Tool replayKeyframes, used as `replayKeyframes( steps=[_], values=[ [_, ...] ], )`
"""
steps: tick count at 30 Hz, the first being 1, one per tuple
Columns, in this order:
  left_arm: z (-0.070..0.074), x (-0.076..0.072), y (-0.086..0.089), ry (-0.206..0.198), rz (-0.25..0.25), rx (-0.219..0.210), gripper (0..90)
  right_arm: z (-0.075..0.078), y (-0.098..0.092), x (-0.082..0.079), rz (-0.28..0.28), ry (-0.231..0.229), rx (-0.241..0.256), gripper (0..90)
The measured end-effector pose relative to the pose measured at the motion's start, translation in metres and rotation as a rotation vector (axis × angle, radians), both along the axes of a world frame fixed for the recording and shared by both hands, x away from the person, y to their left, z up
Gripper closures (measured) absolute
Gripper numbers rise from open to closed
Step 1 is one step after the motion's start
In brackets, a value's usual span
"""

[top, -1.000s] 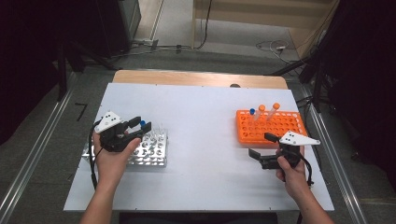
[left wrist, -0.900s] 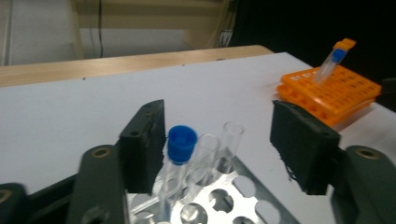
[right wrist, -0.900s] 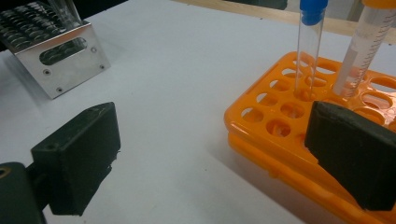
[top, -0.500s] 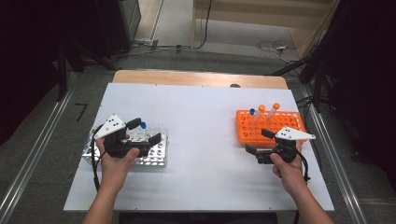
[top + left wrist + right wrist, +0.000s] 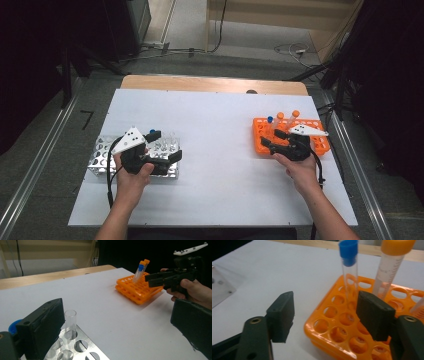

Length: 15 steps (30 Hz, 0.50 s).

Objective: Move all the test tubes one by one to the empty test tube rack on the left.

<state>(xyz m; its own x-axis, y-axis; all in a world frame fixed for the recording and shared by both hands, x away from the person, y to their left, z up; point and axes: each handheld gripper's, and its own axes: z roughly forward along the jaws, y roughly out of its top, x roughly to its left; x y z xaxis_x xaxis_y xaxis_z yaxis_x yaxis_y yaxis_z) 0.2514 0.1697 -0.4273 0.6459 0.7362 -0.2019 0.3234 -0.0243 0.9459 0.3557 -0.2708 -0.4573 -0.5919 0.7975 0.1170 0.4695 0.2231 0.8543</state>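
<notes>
Near the table's right edge, the right gripper [image 5: 274,139] hovers with jaws wide open and empty over the near-left corner of the orange rack [image 5: 260,134], where a blue-capped tube [image 5: 349,270] stands upright just beyond the jaws and an orange-capped tube [image 5: 390,267] stands beside it. Toward the left edge, the left gripper [image 5: 165,146] hangs over the metal rack [image 5: 100,159], jaws spread wide and holding nothing, with a clear open tube [image 5: 70,321] standing in that rack just beside its left jaw.
</notes>
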Motion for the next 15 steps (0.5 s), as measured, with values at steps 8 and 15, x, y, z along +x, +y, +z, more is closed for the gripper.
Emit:
replayKeyframes(
  steps=[8,15],
  values=[
    [-0.002,0.001,-0.001,0.005,-0.001,-0.004,0.0,-0.008,0.002,0.015,-0.047,0.009,-0.023,48.0],
    [-0.003,0.001,-0.002,0.012,-0.002,0.003,0.0,-0.011,0.005,0.024,-0.082,0.015,-0.025,54.7]
  ],
)
